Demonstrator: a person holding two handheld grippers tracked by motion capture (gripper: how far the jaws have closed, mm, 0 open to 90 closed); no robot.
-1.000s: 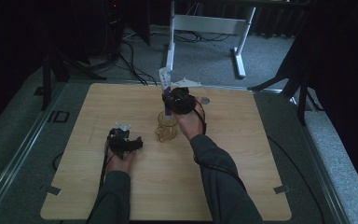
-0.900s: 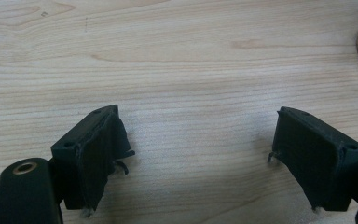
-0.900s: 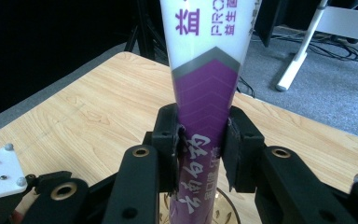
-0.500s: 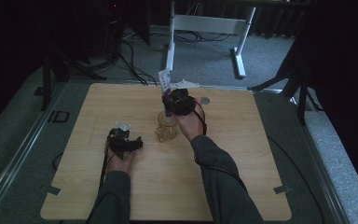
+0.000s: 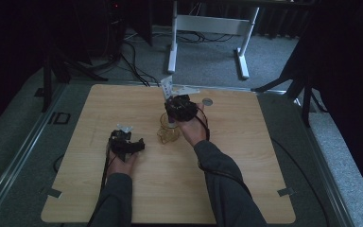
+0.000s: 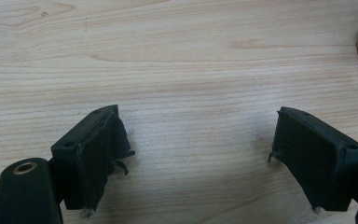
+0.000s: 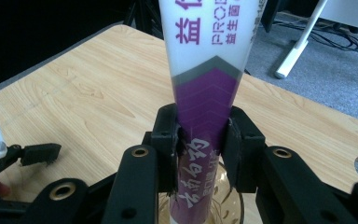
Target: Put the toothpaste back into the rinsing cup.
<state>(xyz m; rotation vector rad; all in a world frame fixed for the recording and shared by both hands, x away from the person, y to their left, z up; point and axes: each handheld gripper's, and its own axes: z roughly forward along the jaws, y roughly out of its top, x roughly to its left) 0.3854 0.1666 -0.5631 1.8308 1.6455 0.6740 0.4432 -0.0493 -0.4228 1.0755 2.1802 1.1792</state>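
Note:
A white and purple tube (image 7: 205, 70) stands nearly upright, its lower end down inside a clear glass (image 7: 228, 198). My right gripper (image 7: 200, 140) is shut on the tube's purple part, just above the glass rim. In the high view this gripper (image 5: 178, 108) sits over the glass (image 5: 168, 134) near the table's middle, and the tube (image 5: 168, 86) sticks up behind it. My left gripper (image 5: 128, 138) rests on the wood to the left of the glass. Its jaws (image 6: 198, 154) stand wide open over bare wood.
The wooden table (image 5: 246, 161) has free room at the front and right. A small round metal piece (image 5: 207, 101) lies behind the right gripper. A white desk frame (image 5: 208, 23) stands on the floor beyond the table, with cables beside it.
My right gripper and the tube have shifted slightly lower in the high view, toward the glass. The left hand has not moved.

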